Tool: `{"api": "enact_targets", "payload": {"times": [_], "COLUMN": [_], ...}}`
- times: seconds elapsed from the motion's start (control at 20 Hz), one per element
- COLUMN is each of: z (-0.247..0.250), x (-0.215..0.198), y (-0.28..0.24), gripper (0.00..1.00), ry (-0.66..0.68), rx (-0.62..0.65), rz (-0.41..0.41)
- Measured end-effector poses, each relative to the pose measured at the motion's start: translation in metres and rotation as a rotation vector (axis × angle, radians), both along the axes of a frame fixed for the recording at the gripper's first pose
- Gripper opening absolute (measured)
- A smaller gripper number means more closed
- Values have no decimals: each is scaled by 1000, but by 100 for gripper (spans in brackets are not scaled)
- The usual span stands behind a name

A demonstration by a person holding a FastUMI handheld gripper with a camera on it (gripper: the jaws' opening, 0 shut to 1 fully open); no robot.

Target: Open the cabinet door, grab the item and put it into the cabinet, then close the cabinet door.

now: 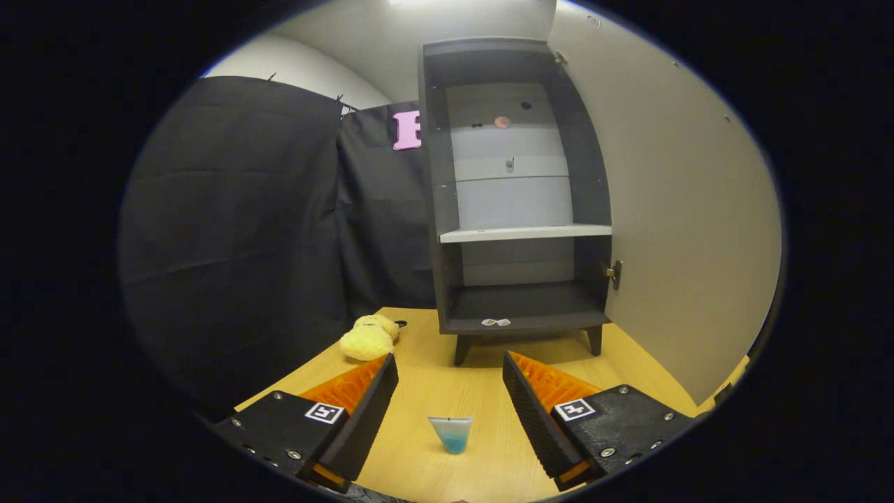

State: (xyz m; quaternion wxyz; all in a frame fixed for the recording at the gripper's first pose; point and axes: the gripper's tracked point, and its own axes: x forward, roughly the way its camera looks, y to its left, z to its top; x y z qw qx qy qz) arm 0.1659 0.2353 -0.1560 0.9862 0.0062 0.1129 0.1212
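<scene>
A dark cabinet stands on short legs at the far side of the wooden table. Its pale door is swung wide open to the right, showing a white shelf and a bare dark bottom compartment. A yellow plush toy lies on the table, left of the cabinet's foot and just beyond my left finger. My gripper is open, fingers wide apart, with nothing held. A small clear cup with blue liquid stands on the table between the fingers, touching neither.
Black cloth walls close off the left side and the back. The open door stands along the right side of the table. Two small markers lie on the cabinet's bottom front edge.
</scene>
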Motion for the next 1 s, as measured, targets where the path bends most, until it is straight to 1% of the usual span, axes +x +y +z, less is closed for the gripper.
{"api": "enact_targets", "payload": {"times": [0.25,0.7,0.9,1.0], "z": [-56,-132,-161,-174], "x": [10,15,16,15], "y": [8,9,5,1], "gripper": [94,93,86,78], "ry": [85,238,301,339], "rx": [-22,-70,-91,-103], "rz": [-12,-41,-59,-74]}}
